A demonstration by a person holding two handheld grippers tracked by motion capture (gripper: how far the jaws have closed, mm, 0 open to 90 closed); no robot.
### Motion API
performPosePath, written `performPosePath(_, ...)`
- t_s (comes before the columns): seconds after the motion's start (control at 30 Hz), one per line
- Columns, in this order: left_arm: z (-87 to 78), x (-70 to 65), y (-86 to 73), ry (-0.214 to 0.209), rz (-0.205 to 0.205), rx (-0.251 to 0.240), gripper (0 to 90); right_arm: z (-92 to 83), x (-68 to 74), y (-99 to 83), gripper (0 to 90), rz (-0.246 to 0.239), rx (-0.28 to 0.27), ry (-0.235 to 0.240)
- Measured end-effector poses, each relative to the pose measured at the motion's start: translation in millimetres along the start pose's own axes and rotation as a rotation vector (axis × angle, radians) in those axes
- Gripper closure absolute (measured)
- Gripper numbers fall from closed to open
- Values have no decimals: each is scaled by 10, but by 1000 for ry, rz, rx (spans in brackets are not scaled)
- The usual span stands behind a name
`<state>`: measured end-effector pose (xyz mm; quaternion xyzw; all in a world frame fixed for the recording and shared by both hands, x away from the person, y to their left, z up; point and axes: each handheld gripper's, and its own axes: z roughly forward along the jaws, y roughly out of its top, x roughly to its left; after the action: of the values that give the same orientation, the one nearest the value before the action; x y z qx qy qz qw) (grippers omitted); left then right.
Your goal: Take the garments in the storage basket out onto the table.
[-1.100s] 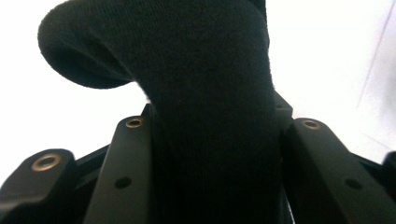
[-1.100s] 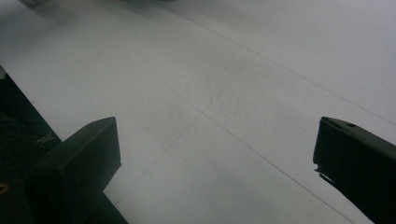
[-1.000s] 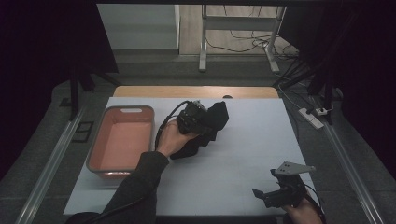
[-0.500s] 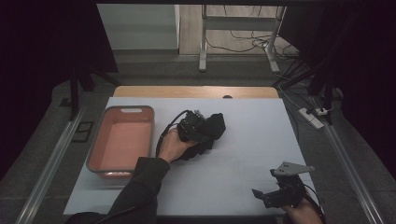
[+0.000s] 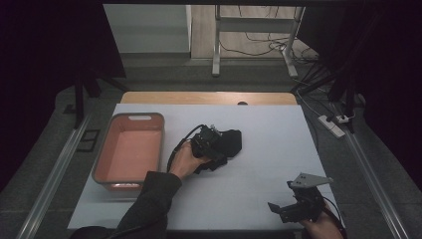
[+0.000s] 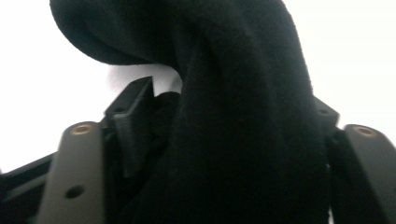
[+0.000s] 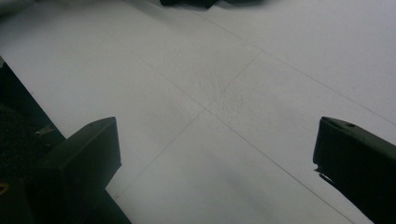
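My left gripper (image 5: 215, 142) sits near the middle of the high view, clamped on a bunched black cloth (image 5: 228, 143). In the left gripper view the cloth (image 6: 243, 121) is packed between my two jaws and bulges up over them toward the top of the frame, with the white table (image 6: 51, 84) bright behind it. My left hand (image 5: 185, 160) wraps the gripper's handle from the lower left, and my dark sleeve (image 5: 149, 199) runs down to the bottom edge of the high view.

My right gripper (image 5: 293, 206) rests low in the lower right of the high view, over the table (image 5: 268, 134), well apart from the cloth. In the right gripper view its jaws stand wide apart with nothing between them, only bare white table (image 7: 210, 93).

Left of the cloth, in the left half of the high view, a shallow pink tray (image 5: 130, 122) lies on the table. I see nothing inside it, only its plain pink floor. The cloth lies just beside the tray's right edge, outside it.
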<state>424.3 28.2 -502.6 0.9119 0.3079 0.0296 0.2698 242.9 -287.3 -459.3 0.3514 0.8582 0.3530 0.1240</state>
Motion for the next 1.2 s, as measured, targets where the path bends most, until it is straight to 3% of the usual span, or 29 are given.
performPosePath(0.1,-20,16,-5,-40,4,-15,241,1,3,1,6,-2,2,-2)
performPosePath(0.23,-26,24,-6,-57,-3,-28,151,0,1,1,6,-1,3,-3)
performPosePath(0.27,-29,39,-3,-89,-11,-42,121,-1,1,1,6,-1,3,-3)
performPosePath(0.4,-50,58,10,-135,-20,-58,34,2,4,1,6,-2,2,-2)
performPosePath(0.6,-123,56,14,-164,0,-76,7,1,4,1,6,-2,2,-3)
performPosePath(0.67,-183,65,-2,-195,17,-99,10,2,6,2,6,-2,3,-3)
performPosePath(0.87,-329,56,-24,-195,29,-131,7,5,8,4,6,0,4,-3)
performPosePath(1.03,-511,36,-106,-218,36,-179,0,5,8,5,6,1,4,-4)
performPosePath(1.2,-549,29,-182,-228,44,-177,0,7,11,7,6,-5,7,-5)
